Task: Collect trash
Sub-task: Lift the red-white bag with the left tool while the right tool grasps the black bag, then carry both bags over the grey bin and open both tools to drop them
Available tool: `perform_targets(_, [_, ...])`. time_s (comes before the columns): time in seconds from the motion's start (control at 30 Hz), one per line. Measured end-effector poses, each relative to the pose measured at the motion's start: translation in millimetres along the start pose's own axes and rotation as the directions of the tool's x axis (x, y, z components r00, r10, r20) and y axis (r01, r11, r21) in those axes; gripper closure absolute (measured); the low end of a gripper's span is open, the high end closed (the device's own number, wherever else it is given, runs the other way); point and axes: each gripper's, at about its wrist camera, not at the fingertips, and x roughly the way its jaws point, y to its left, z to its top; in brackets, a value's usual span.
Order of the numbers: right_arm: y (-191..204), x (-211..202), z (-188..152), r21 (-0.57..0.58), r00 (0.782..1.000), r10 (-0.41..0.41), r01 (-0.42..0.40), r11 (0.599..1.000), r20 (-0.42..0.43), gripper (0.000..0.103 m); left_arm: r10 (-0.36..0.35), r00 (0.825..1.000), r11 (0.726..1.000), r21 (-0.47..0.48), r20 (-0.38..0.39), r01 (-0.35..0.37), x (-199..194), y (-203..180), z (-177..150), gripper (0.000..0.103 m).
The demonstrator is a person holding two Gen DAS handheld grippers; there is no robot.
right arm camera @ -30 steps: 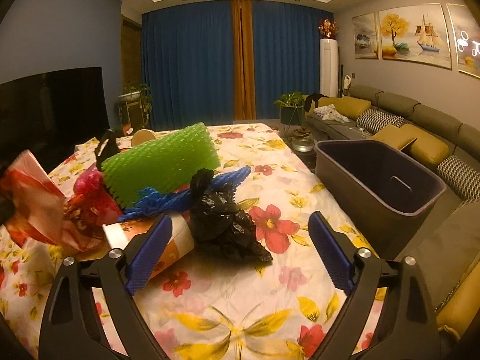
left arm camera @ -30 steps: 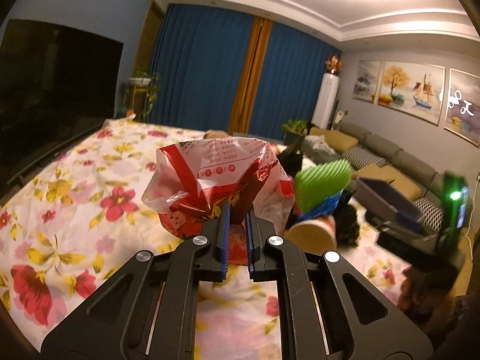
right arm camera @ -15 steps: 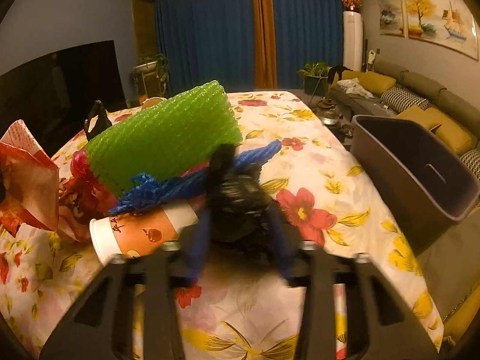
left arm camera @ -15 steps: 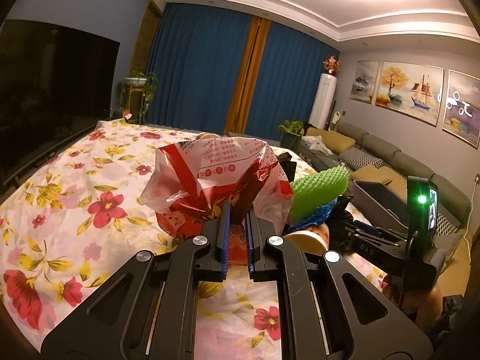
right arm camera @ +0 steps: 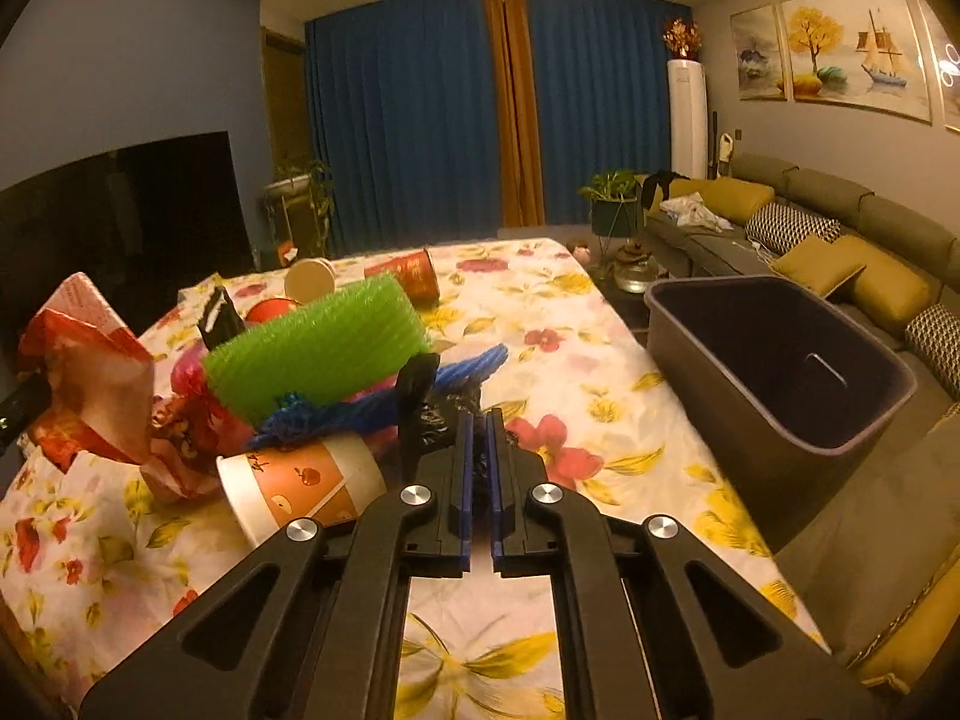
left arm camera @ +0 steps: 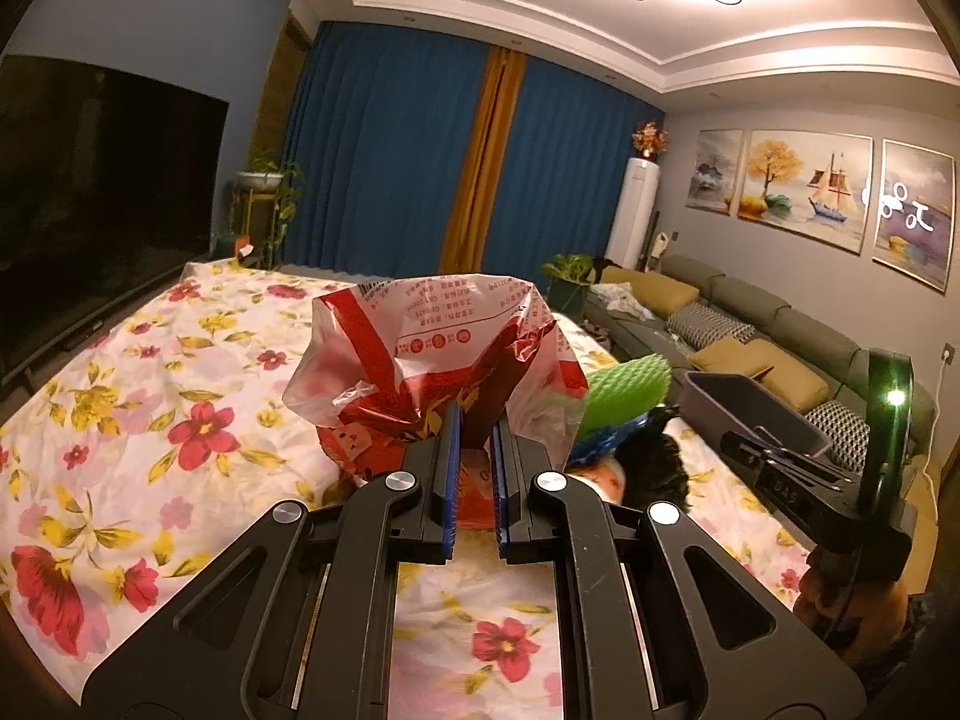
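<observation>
my left gripper (left arm camera: 474, 450) clamped on red-white plastic snack bag (left arm camera: 432, 354). my right gripper (right arm camera: 478, 450) pinched shut on crumpled black plastic bag (right arm camera: 447, 411). grey plastic bin (right arm camera: 774, 372) at 2 o'clock looks empty; cup, foam nets left.

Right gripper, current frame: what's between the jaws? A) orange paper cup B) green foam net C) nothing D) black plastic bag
D: in the right wrist view the right gripper has its jaws shut on the crumpled black plastic bag; the orange paper cup lies free to the left and the green foam net sits behind.
</observation>
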Motion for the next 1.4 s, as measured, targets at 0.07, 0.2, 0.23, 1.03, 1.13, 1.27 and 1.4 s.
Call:
perform_targets(0.07, [-2.6,-1.8,-1.7,0.010,1.000,0.016,-0.016,1.000,0.003,0.098,-0.007,1.000,1.000,-0.001,-0.001,0.007,-0.1,-3.2,0.0,0.094])
perform_targets(0.2, [0.7,0.4,-4.5,0.026,0.999,0.047,-0.047,0.999,0.017,0.026,-0.010,1.000,1.000,-0.002,-0.001,0.010,-0.6,-5.5,-2.3,0.094])
perform_targets(0.23, [3.2,1.1,-3.8,0.018,0.999,0.043,-0.043,0.999,0.027,0.028,-0.010,1.000,1.000,-0.004,-0.002,0.010,0.2,-4.1,-2.4,0.094])
perform_targets(1.03, [-7.7,-3.0,1.1,0.006,0.998,0.065,-0.065,0.998,-0.018,0.095,-0.041,0.999,0.999,-0.008,-0.003,0.041,3.4,-11.4,3.5,0.095])
perform_targets(1.13, [-15.0,-16.6,2.9,0.005,0.998,0.060,-0.060,0.998,0.000,0.095,-0.076,0.997,0.997,0.008,0.000,0.076,5.2,-24.7,6.4,0.094])
perform_targets(1.27, [-24.3,-34.4,6.8,0.011,0.997,0.063,-0.063,0.998,0.033,0.095,-0.103,0.995,0.994,0.038,0.005,0.103,8.8,-42.8,8.9,0.094])
perform_targets(1.4, [-33.3,-52.7,13.5,0.010,0.996,0.057,-0.058,0.998,0.075,0.095,-0.137,0.991,0.989,0.047,-0.002,0.137,15.7,-57.5,14.3,0.095])
